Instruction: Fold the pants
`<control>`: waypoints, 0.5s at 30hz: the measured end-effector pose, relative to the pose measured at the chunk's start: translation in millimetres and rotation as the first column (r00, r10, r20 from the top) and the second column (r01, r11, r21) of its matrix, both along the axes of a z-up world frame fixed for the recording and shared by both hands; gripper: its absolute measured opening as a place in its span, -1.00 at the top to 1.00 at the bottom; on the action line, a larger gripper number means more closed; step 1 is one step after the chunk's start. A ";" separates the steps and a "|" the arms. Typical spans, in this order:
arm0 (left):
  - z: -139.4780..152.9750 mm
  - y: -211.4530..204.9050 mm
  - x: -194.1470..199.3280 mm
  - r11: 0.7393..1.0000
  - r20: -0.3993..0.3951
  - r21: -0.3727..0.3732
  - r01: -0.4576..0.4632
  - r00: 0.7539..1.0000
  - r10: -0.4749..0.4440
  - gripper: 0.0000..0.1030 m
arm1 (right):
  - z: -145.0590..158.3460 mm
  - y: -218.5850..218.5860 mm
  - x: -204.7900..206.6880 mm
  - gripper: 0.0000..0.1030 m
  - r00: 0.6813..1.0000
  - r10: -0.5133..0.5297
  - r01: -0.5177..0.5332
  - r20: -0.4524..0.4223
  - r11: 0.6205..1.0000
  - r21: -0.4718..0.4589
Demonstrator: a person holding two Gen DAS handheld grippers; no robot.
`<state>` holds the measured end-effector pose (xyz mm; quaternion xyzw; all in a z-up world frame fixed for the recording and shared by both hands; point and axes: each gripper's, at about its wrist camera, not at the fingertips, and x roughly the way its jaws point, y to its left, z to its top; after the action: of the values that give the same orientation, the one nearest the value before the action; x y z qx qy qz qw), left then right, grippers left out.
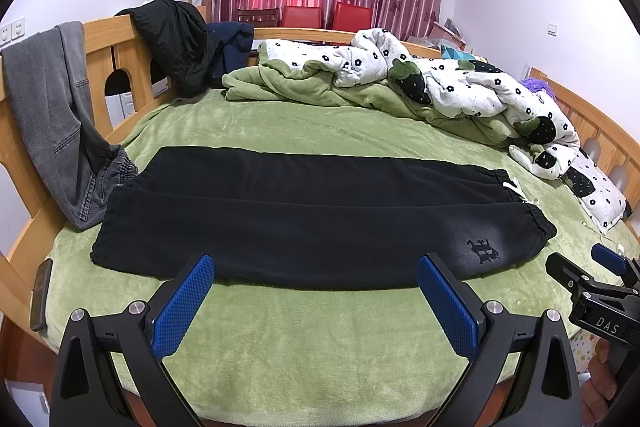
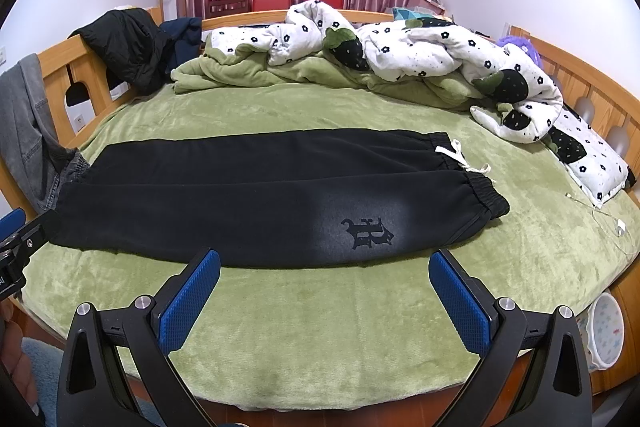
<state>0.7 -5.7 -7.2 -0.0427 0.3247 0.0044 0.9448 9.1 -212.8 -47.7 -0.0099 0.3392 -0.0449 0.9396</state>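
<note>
Black sweatpants (image 1: 304, 215) lie flat across the green bed, folded lengthwise leg over leg, waistband at the right and leg ends at the left. They also show in the right wrist view (image 2: 256, 203), with a dark logo (image 2: 368, 231) and a white drawstring (image 2: 460, 157) near the waistband. My left gripper (image 1: 316, 267) is open and empty, just in front of the near edge of the pants. My right gripper (image 2: 325, 263) is open and empty, also at the near edge, close to the logo. The right gripper shows at the right edge of the left wrist view (image 1: 592, 279).
A crumpled white flowered quilt (image 1: 460, 87) with green lining lies at the back right of the bed. Grey jeans (image 1: 56, 119) and a black jacket (image 1: 176, 43) hang on the wooden bed frame (image 1: 104, 39) at the left. A white charger cable (image 2: 612, 223) lies at the right.
</note>
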 end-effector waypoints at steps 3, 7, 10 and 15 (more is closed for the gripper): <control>-0.1 -0.3 0.0 1.000 0.000 0.001 0.000 1.000 0.000 -0.98 | 0.1 0.3 0.0 -0.99 1.000 0.000 0.000 -0.001 1.000 0.000; 0.4 -0.3 0.3 1.000 0.000 0.001 -0.001 1.000 0.001 -0.98 | -0.1 -0.5 0.0 -0.99 1.000 0.000 0.000 0.003 1.000 0.000; 0.7 -0.1 0.0 1.000 0.000 0.000 0.001 1.000 -0.001 -0.98 | -0.2 -1.3 -0.1 -0.99 1.000 0.000 0.000 0.005 1.000 -0.003; 16.2 7.1 -7.2 0.998 0.007 -0.040 0.048 0.999 -0.048 -0.98 | 3.2 -8.8 -2.3 -0.99 0.999 0.005 -0.006 0.036 1.000 0.018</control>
<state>-6.4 1.4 9.0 -0.0536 0.3228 -0.0250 0.9446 6.8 -221.6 -44.5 -0.0016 0.3226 -0.0393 0.9457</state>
